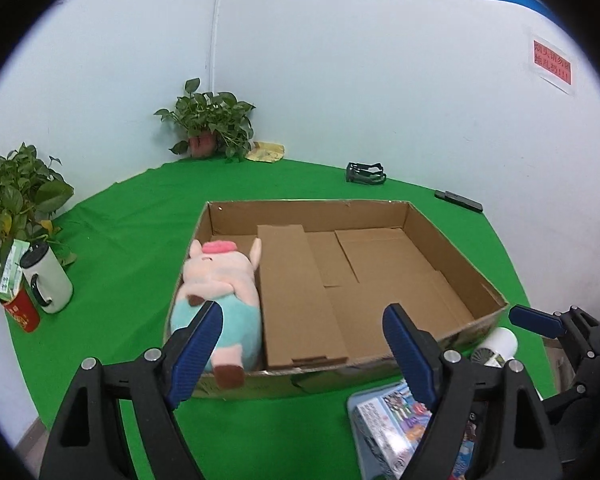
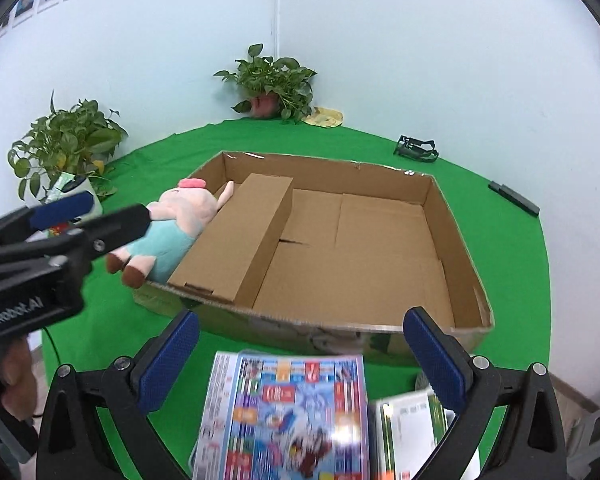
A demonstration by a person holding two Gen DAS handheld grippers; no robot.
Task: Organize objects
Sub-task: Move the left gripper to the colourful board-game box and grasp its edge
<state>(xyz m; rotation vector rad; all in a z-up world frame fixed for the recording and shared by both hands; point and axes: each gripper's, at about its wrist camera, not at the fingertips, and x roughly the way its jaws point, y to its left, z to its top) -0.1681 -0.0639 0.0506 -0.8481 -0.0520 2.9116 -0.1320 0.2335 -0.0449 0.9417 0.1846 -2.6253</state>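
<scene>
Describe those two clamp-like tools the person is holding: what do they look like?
Each claw is black plastic with two long angled fingers, silver rivets at the joints and ribbed dark-blue pads on the inner faces. This shows on the left claw and the right claw. The left claw's body carries white lettering, "GenRobot.AI", and a thin black cable hangs beneath it.

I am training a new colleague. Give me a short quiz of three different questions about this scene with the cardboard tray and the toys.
1. True or false: the plush pig lies inside the cardboard tray, along its left wall.
2. Multiple choice: the colourful box lies
A. inside the tray
B. on the green cloth in front of the tray
C. beside the potted plant in the corner
3. Fill in: both the left gripper and the right gripper are ____ and hold nothing.

Key: 1 true; 2 B; 3 open
</scene>
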